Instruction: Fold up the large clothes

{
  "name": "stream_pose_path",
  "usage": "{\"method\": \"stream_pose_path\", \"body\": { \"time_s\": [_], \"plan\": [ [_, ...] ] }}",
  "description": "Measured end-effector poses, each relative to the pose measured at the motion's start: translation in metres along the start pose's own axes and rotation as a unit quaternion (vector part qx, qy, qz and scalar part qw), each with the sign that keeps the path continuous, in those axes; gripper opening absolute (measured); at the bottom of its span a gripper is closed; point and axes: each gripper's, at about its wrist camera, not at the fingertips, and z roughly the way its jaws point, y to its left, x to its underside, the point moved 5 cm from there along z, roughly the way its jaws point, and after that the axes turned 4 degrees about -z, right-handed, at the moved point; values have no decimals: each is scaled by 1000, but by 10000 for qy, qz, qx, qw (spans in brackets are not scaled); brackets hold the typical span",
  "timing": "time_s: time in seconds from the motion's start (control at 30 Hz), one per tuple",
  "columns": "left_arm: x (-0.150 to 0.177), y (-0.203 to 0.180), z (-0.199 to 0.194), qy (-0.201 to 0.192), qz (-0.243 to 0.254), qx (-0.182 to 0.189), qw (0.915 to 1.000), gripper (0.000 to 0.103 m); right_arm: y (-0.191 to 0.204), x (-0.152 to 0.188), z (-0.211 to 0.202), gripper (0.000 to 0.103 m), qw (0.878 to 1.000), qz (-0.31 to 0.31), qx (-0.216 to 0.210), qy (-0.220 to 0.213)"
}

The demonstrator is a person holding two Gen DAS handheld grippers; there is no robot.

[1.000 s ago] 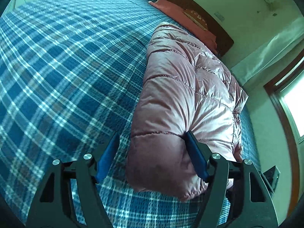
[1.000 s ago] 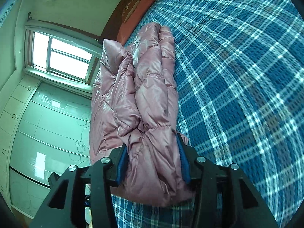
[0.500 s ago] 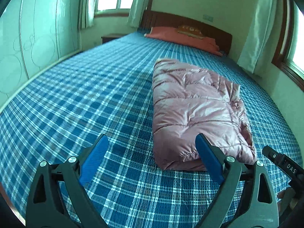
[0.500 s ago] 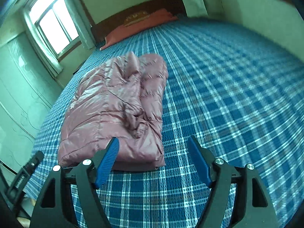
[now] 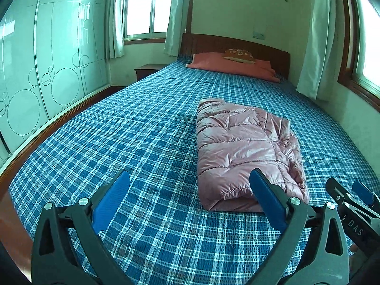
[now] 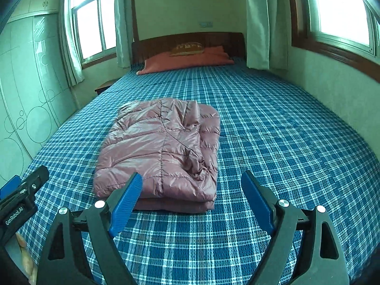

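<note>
With both my left gripper (image 5: 188, 198) and right gripper (image 6: 192, 197) opening wide and empty, the folded pink quilted down jacket (image 6: 163, 152) ahead may puff open, being springy

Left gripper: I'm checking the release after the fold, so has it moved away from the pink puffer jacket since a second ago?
Yes. The left gripper has pulled back and up from the pink puffer jacket; its fingers, opening, are empty.

Black triangular-framed left tongs (image 5: 190, 188), blue ribbed pads, silver screws; matching right tongs (image 6: 192, 191); white "GenRobot.AI" lettering
</note>
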Motion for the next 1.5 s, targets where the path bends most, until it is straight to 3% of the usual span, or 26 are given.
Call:
{"method": "stream_pose_path", "body": {
  "time_s": [1.5],
  "plan": [
    [5,-12,-17,-51,131,37,9999,100,9,3,-16,84,9998,-95,-178,-60]
  ]
}}
